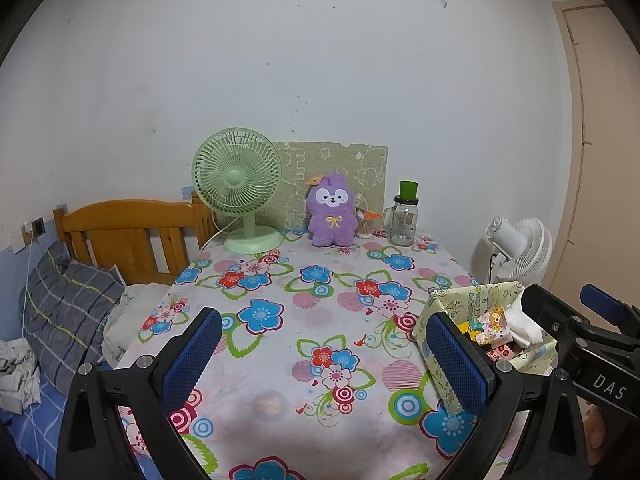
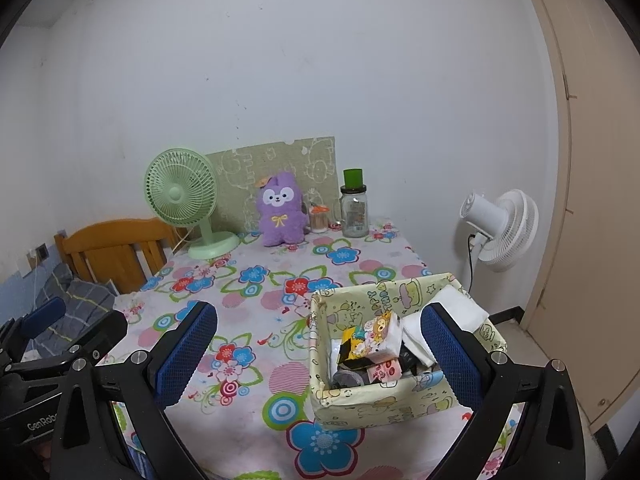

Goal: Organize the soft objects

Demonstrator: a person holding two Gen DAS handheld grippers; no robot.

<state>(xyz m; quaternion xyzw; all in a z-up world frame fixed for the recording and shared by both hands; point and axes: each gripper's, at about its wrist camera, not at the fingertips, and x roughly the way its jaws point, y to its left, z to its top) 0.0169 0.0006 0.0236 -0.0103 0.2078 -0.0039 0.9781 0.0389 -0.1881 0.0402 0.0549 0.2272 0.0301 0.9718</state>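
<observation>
A pale yellow cartoon-print fabric box [image 2: 372,404] stands on the table's front right. It holds a cartoon tissue pack [image 2: 374,336], white folded cloth [image 2: 460,308] and dark soft items. It also shows in the left wrist view [image 1: 472,300]. A purple plush toy [image 1: 332,212] sits upright at the back of the table, also in the right wrist view [image 2: 280,212]. My left gripper [image 1: 324,360] is open and empty over the table's front. My right gripper [image 2: 320,354] is open and empty, just in front of the box.
The table has a flowered cloth [image 1: 288,300]. At the back stand a green desk fan [image 1: 236,188], a glass jar with a green cup [image 1: 406,216] and a small jar [image 1: 366,224]. A bed with a wooden headboard [image 1: 132,232] is left; a white floor fan [image 2: 500,228] right.
</observation>
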